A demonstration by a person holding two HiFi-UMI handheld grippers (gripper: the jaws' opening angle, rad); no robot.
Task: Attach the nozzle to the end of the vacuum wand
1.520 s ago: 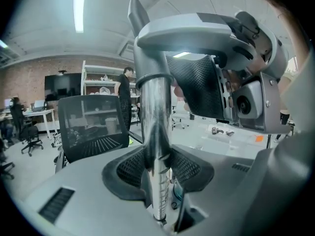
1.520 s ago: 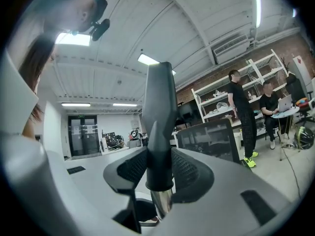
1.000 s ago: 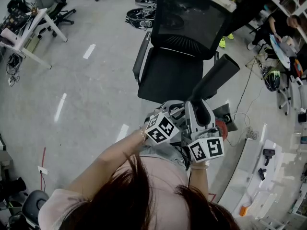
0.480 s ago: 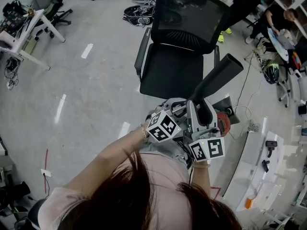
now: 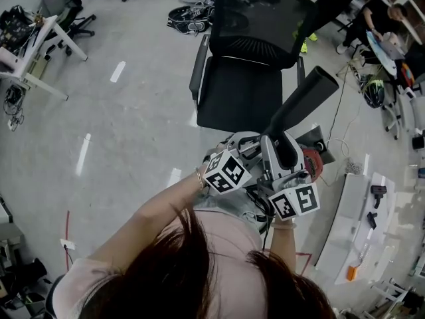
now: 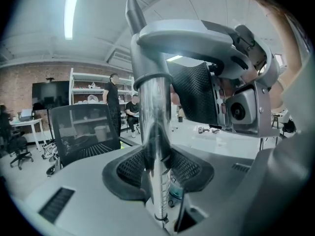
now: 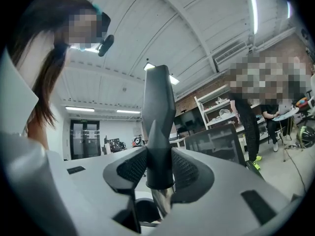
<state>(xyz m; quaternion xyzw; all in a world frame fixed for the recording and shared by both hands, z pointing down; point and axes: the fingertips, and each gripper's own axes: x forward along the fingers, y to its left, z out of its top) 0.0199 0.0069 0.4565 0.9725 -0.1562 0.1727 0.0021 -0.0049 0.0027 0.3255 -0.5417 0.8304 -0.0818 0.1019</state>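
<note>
A long black nozzle (image 5: 302, 102) slants up and to the right in front of my chest. My right gripper (image 5: 283, 157) is shut on its lower part. In the right gripper view the nozzle (image 7: 158, 127) stands between the jaws, and a chrome tube end (image 7: 162, 200) comes out under its collar. My left gripper (image 5: 249, 155) is shut on the chrome vacuum wand (image 6: 155, 146), just beside the right gripper. In the left gripper view the nozzle tip (image 6: 134, 11) shows above the right gripper's body. A red vacuum part (image 5: 311, 161) peeks out behind the right gripper.
A black office chair (image 5: 242, 92) stands straight ahead on the grey floor. To the right is a white table (image 5: 345, 224) with small tools. A desk (image 5: 26, 58) is at the far left, and people stand by shelves at the upper right.
Both grippers with wand and nozzle have drifted slightly right and down in the head view. Both grips are unchanged.
</note>
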